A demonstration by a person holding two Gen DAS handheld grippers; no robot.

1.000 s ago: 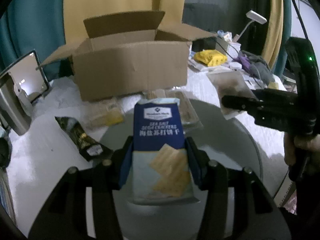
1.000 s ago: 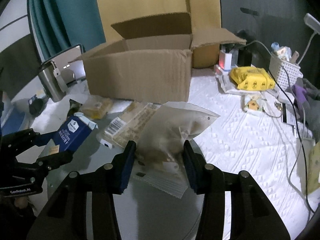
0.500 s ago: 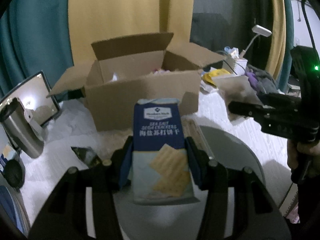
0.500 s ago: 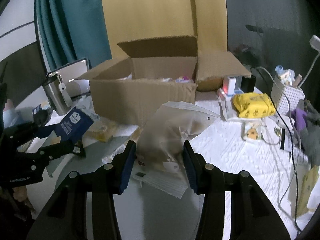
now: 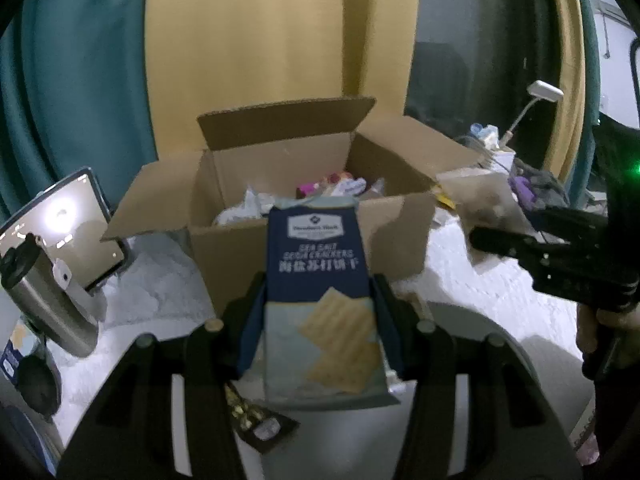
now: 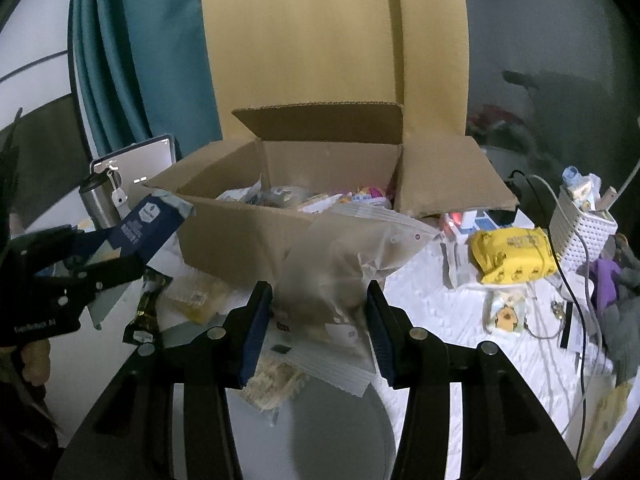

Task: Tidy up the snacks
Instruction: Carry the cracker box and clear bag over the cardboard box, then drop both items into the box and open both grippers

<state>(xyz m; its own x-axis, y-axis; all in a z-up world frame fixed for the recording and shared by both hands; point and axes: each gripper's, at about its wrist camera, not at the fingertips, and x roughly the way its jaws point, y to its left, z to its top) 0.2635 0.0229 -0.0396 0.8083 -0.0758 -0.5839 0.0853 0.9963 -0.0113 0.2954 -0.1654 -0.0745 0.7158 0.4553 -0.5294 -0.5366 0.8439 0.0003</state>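
My left gripper [image 5: 316, 312] is shut on a blue soda cracker pack [image 5: 320, 292], held up in front of the open cardboard box [image 5: 312, 236]; the pack also shows in the right wrist view [image 6: 148, 224]. My right gripper [image 6: 318, 312] is shut on a frosted clear zip bag [image 6: 352, 256], raised before the same box [image 6: 248, 232]; the bag also shows in the left wrist view [image 5: 480, 200]. The box holds several snack packets [image 6: 320, 196]. More snacks lie on the table below: a dark wrapper [image 6: 146, 308] and a yellowish packet [image 6: 196, 296].
A steel tumbler [image 5: 44, 300] and a tablet [image 5: 76, 220] stand left of the box. A yellow wipes pack [image 6: 516, 252], a white basket [image 6: 584, 224] and cables [image 6: 576, 300] lie to the right. A grey round pad [image 5: 500, 344] is below the grippers.
Both grippers have risen with their loads and moved closer to the box, so its inside now shows. Grips are unchanged.
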